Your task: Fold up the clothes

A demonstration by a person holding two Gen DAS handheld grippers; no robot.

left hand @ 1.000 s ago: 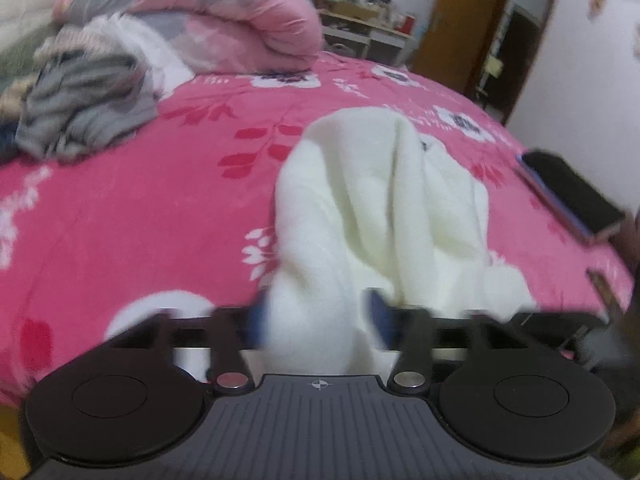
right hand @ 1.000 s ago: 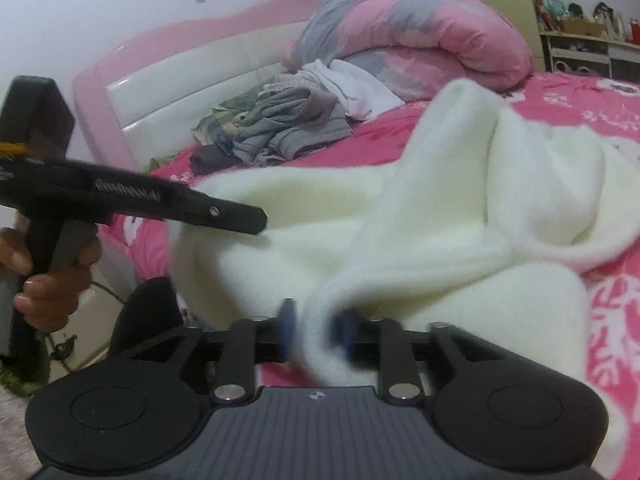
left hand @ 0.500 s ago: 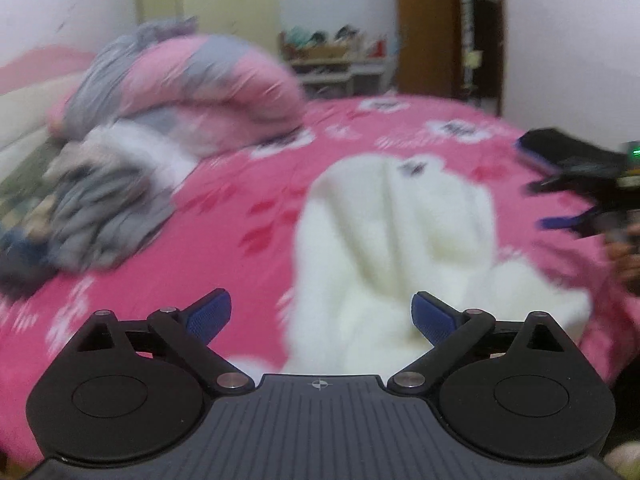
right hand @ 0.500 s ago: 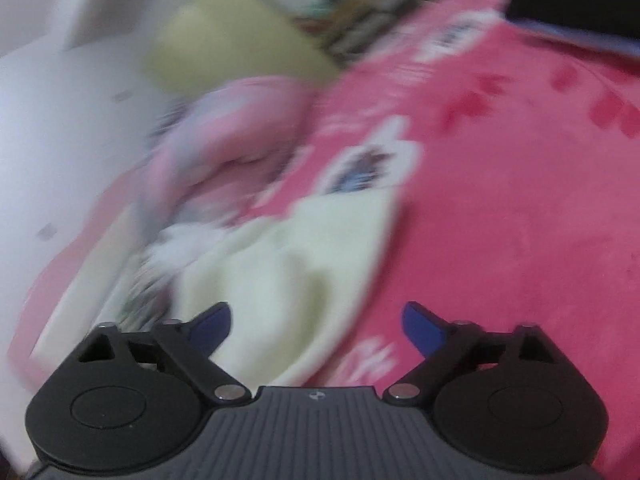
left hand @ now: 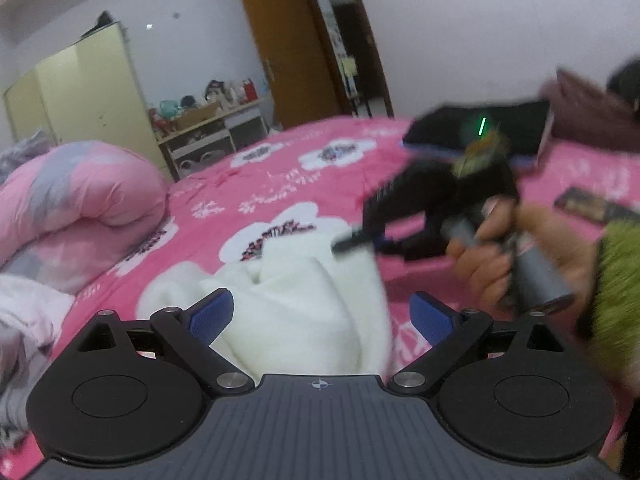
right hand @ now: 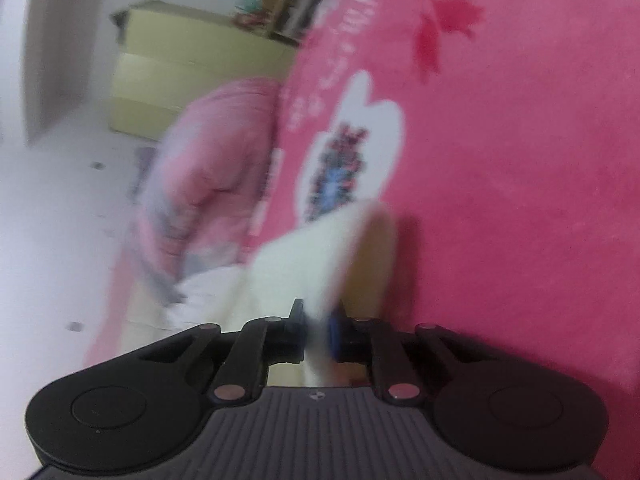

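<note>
Fleecy cream garment (left hand: 296, 300) is heaped on pink bedspread (left hand: 280, 184); soft, light, floppy. Right gripper (right hand: 316, 336), just closed, pinches an edge; left gripper (left hand: 320, 316) gapes empty. Opposite corner is best grabbed.

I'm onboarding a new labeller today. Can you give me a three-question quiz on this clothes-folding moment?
1. True or false: the left gripper is open.
2. What does the right gripper pinch? A) white fleece garment B) rolled pink quilt C) phone
3. What colour is the floral bedspread?

Key: 1 true; 2 A; 3 pink.
</note>
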